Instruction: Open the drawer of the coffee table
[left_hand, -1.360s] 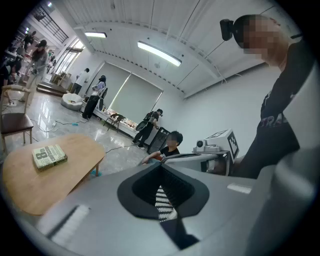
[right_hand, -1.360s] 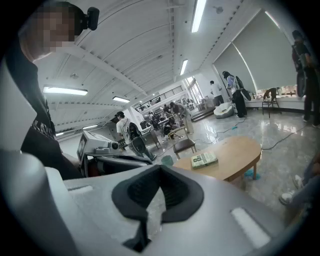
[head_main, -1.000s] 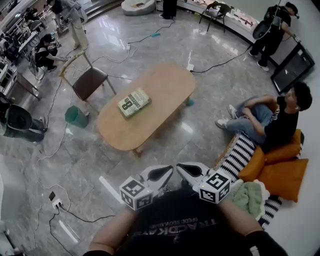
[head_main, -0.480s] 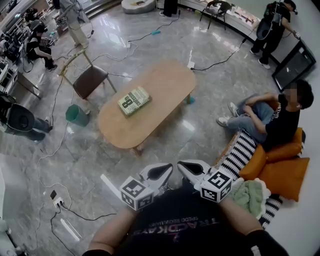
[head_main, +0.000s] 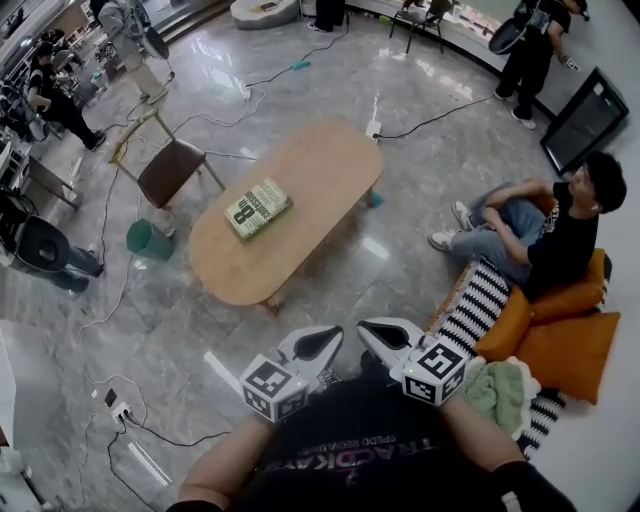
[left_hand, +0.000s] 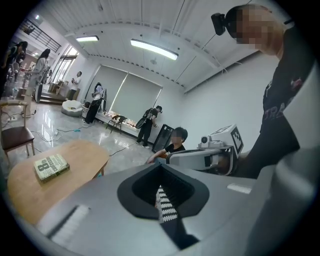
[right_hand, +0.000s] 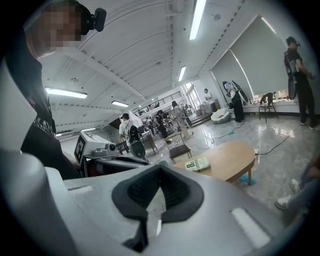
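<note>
Left hand-held gripper (head_main: 318, 344) and right hand-held gripper (head_main: 383, 336) both closed, empty, well apart from table (head_main: 310, 165); book (head_main: 257, 208) lies on it.

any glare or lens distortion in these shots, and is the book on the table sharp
Head view: the glossy floor throws white glare patches; the book on the coffee table is fairly sharp. Left gripper view: strong fisheye bending, dark corners, ceiling light blown out. Right gripper view: same bending, bright ceiling strip, the book too small to read.
</note>
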